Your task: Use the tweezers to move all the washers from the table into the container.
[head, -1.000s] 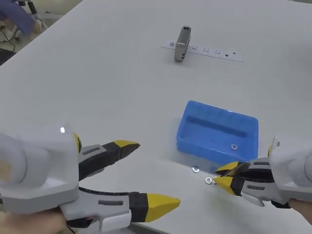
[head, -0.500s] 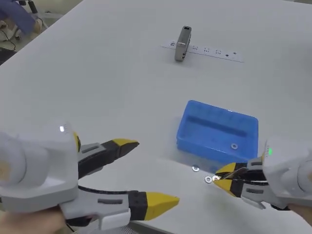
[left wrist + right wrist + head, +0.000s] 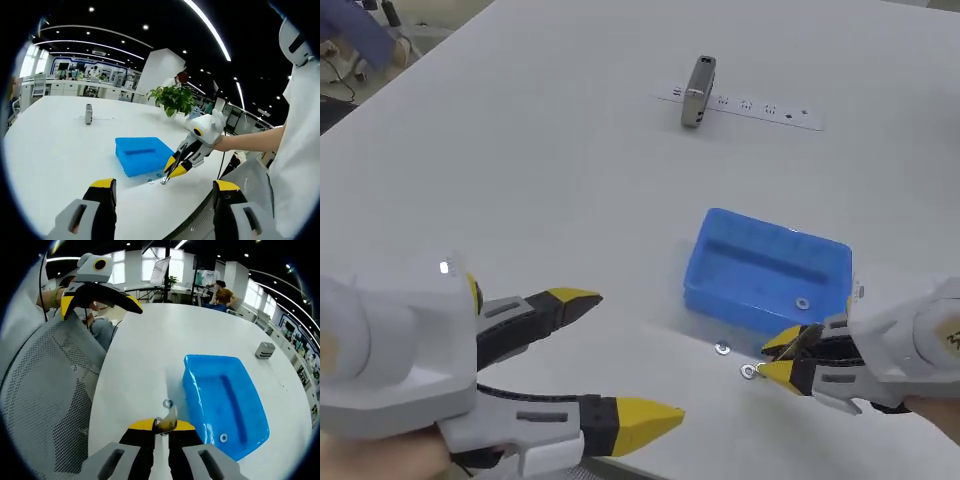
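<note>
Lower right: right gripper [image 3: 780, 358] clamped on tweezers [image 3: 170, 419], tips at a washer [image 3: 750, 371] beside the container [image 3: 720, 290], apparently for pickup; left gripper [image 3: 635, 355], lower left, jaws apart, idle.

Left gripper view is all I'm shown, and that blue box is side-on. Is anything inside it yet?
Observer: Yes. From the head view, one washer lies inside the blue container, close to its near wall.
Operator: And what is that other claw pinching?
Observer: The right gripper is shut on tweezers, whose tip sits at another washer on the table. I cannot tell whether that one is gripped.
</note>
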Available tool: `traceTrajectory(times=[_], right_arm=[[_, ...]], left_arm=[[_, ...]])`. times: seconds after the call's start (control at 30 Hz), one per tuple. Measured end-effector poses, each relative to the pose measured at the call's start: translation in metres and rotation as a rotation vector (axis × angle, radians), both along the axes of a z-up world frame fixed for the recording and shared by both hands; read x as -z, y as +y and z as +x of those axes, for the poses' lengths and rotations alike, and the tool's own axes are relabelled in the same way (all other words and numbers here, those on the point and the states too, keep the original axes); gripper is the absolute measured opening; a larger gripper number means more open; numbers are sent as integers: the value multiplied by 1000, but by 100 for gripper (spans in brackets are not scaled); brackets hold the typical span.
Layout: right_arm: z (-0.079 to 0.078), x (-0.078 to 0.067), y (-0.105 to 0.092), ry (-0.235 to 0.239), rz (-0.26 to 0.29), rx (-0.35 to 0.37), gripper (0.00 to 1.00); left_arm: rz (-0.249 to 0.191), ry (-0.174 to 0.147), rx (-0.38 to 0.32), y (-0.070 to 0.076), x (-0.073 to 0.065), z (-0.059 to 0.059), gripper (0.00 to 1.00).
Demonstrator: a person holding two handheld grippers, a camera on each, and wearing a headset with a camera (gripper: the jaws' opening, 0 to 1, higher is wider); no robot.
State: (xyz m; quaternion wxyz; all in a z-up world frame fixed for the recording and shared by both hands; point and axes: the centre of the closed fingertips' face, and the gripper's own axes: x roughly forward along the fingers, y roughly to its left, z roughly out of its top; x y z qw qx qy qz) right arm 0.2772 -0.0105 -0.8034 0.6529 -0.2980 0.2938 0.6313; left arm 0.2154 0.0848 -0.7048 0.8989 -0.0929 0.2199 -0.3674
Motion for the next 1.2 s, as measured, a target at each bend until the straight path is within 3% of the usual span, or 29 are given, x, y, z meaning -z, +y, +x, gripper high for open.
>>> traceTrajectory(times=[0.37,0.63,1.0,1.2], right_arm=[[1,3,-3,71,22,19,3],[-6,-10,-5,57,40,-23,5],[-10,-18,2,55,48,-120,5],[-14,-12,6,72,22,-186,5]], left_arm=[[-1,-5,1,0,-2,0,80],[-12,-12,-24,5,-5,-2,80],[-41,-54,-180,32,-22,4,81],[-35,-36,-247,42,-20,6,82]])
